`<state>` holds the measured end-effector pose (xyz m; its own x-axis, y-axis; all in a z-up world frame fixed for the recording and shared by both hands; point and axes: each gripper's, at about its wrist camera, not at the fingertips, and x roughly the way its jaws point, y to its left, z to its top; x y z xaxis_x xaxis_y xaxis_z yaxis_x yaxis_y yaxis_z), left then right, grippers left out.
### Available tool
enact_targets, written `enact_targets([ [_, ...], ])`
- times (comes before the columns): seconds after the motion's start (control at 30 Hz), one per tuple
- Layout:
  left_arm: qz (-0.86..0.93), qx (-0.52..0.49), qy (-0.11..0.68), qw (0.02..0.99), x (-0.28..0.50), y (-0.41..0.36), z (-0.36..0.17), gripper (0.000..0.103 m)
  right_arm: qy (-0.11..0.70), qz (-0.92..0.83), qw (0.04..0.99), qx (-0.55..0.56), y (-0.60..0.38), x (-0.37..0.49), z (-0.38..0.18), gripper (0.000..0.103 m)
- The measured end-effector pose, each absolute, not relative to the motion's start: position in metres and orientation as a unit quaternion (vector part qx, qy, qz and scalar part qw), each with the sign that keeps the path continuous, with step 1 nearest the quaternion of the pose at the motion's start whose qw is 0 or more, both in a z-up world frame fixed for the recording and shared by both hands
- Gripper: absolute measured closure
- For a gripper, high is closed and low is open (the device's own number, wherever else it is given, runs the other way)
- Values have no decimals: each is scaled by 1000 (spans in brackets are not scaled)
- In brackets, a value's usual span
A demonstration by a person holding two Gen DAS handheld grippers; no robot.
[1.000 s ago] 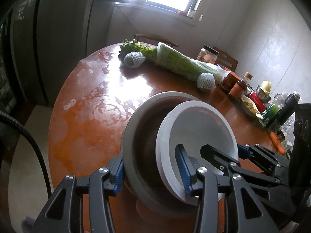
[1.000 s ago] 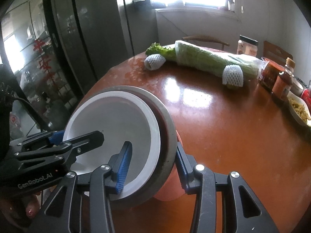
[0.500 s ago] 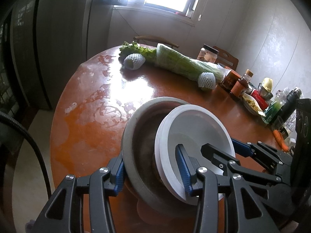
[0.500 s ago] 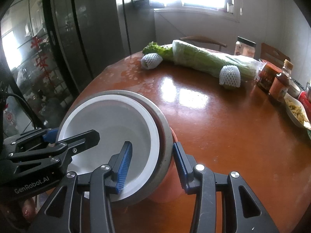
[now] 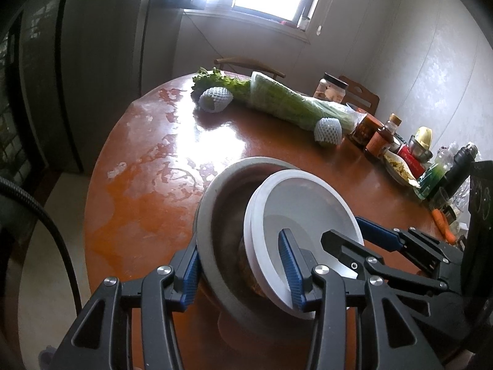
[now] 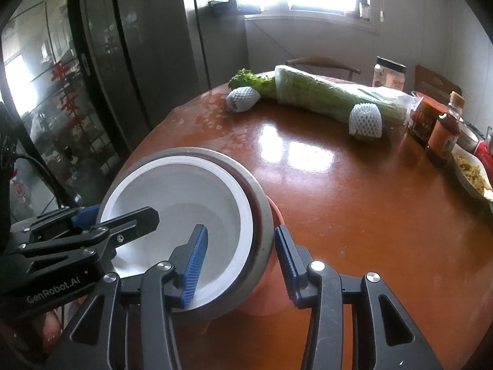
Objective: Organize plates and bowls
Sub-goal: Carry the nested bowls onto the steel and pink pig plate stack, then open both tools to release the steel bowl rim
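Note:
A white bowl [image 5: 302, 203] [image 6: 172, 194] is nested in a larger grey bowl [image 5: 222, 203] [image 6: 262, 212], with an orange bowl [image 6: 271, 296] underneath. The stack is at the near left edge of the round brown table [image 6: 354, 200]. My left gripper [image 5: 239, 271] [image 6: 120, 215] clamps its left side, one finger outside the grey wall and one inside the white bowl. My right gripper [image 6: 240, 262] [image 5: 343, 229] clamps the right side the same way. The stack tilts slightly. I cannot tell whether its base rests on the table.
At the far side lie bagged leafy greens [image 6: 332, 98] and two foam-netted fruits [image 6: 243, 98] [image 6: 365, 120]. Jars and bottles [image 6: 443, 129] and a dish of food [image 6: 471, 172] crowd the right edge. A dark cabinet [image 6: 138, 61] stands to the left.
The bowl stack has tipped from a steep tilt to nearly level. Both grippers keep the same hold on it.

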<state>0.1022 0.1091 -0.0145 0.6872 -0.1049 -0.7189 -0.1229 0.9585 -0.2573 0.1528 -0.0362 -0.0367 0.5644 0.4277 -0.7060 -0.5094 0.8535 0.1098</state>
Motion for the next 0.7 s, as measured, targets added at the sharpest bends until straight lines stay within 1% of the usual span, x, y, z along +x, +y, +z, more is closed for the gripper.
enact_targets([
  [0.13, 15, -139, 392, 909, 99, 111, -12, 53, 383, 266, 883, -54, -36, 151, -36, 56],
  [0.47, 32, -135, 377, 916, 87, 114, 0, 51, 374, 267, 887, -52, -40, 145, -28, 54],
  [0.53, 41, -127, 370, 920, 82, 113, 5, 50, 370, 267, 889, -49, -42, 142, -25, 53],
  [0.57, 46, -122, 366, 922, 80, 112, 7, 49, 366, 267, 890, -47, -44, 140, -22, 50],
  [0.7, 52, -104, 360, 926, 70, 105, 15, 48, 354, 265, 896, -48, -51, 131, -15, 47],
])
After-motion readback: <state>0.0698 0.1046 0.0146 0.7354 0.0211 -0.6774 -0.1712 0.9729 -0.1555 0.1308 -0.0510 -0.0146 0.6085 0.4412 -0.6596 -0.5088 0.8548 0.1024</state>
